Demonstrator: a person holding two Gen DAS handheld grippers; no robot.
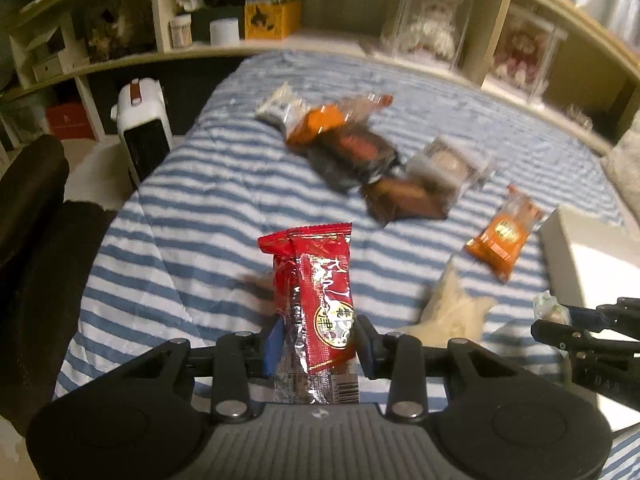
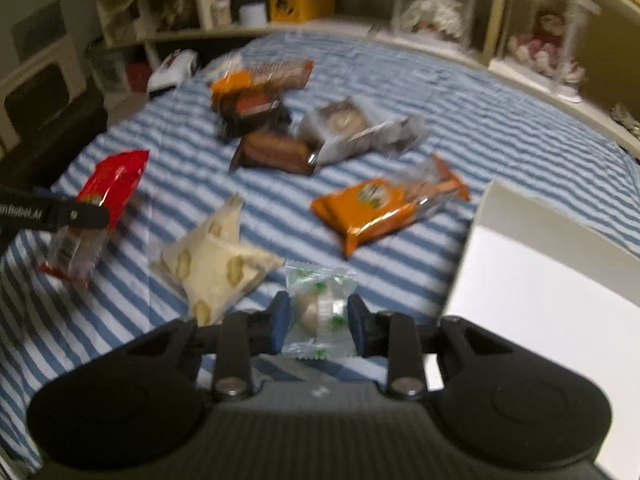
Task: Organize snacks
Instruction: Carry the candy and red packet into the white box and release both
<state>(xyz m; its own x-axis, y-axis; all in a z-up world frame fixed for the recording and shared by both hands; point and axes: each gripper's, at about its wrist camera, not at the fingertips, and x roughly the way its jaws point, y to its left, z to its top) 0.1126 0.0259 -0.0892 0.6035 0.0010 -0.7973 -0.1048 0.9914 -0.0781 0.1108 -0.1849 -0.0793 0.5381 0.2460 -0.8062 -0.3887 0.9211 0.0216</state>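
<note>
my left gripper (image 1: 318, 330) pinches the red pack (image 1: 316, 300) low; it could swing out. my right gripper (image 2: 319, 320) holds a green candy (image 2: 320, 308), box (image 2: 560, 280) at 2 o'clock; slick wrap may slip.

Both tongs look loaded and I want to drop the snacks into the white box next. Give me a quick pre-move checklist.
1. Left tongs shut on the red packet: ok.
2. Right tongs shut on the clear green-print candy: ok.
3. White box open, interior bare where visible: ok.
4. Path from the right tongs to the box free of snacks: ok.
5. Left path crosses the cream packet and the right tongs: not ok, move right first.
6. Grip firmness: cannot tell, frames blurred.
</note>
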